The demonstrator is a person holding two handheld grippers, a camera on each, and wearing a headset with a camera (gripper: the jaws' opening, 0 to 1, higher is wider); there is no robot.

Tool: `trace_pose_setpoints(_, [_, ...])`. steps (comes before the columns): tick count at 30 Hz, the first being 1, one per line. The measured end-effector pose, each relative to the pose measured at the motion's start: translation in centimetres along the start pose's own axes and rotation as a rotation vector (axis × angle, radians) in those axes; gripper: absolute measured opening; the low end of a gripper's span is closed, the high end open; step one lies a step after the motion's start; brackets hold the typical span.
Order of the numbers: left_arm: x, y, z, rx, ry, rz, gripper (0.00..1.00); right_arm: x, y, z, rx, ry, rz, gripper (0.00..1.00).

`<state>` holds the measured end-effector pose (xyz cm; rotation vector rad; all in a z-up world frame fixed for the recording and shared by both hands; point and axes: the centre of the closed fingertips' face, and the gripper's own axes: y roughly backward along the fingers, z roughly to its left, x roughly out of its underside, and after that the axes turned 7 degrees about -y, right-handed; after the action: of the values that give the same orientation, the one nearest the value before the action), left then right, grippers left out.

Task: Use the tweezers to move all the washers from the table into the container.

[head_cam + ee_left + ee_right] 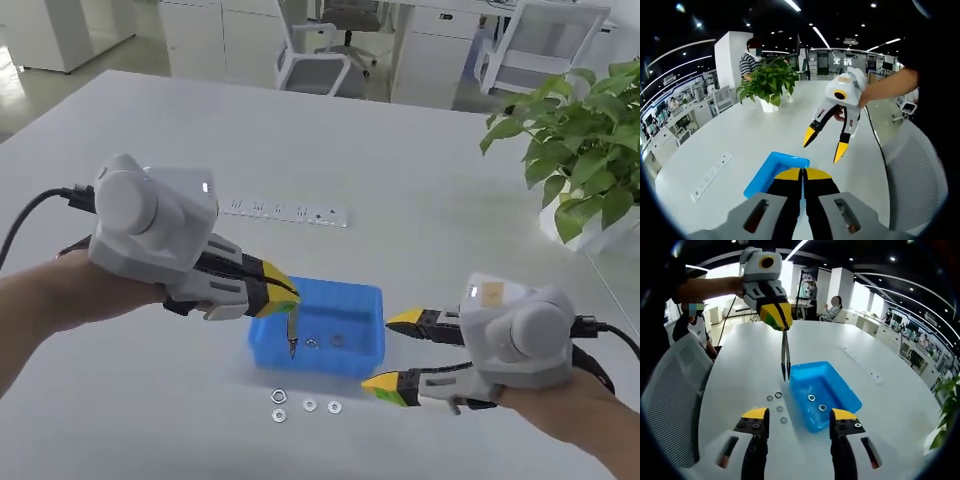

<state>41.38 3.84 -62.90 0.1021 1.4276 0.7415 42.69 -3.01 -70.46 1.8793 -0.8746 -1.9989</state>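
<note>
Right hand-held gripper (378, 351) stands released and empty, at 3 o'clock of the blue container (368, 296). Left hand-held gripper (287, 291) is clenched on the tweezers (292, 332), whose tips hang over the container's 9 o'clock side. Two deposited washers (336, 342) lie inside. Four loose washers (309, 405) remain on the table (420, 200) at the container's 6 o'clock.

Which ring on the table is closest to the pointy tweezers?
The left-hand washer closest to the blue container; the other three lie farther from the tweezers.

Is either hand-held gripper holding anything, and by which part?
The left hand-held gripper grips the slim metal tweezers by their top end, tips hanging down. The right hand-held gripper is open, holding nothing.
</note>
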Motion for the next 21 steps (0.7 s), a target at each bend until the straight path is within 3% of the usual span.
trace_pose_setpoints(11, [0.9, 0.0, -1.1, 0.006, 0.004, 0.0, 0.04, 0.6, 0.3, 0.8, 0.011, -0.024, -0.009, 0.62])
trace_pose_setpoints(21, [1.8, -0.4, -2.3, 0.021, 0.015, -0.004, 0.04, 1.5, 0.3, 1.2, 0.018, -0.04, -0.003, 0.66])
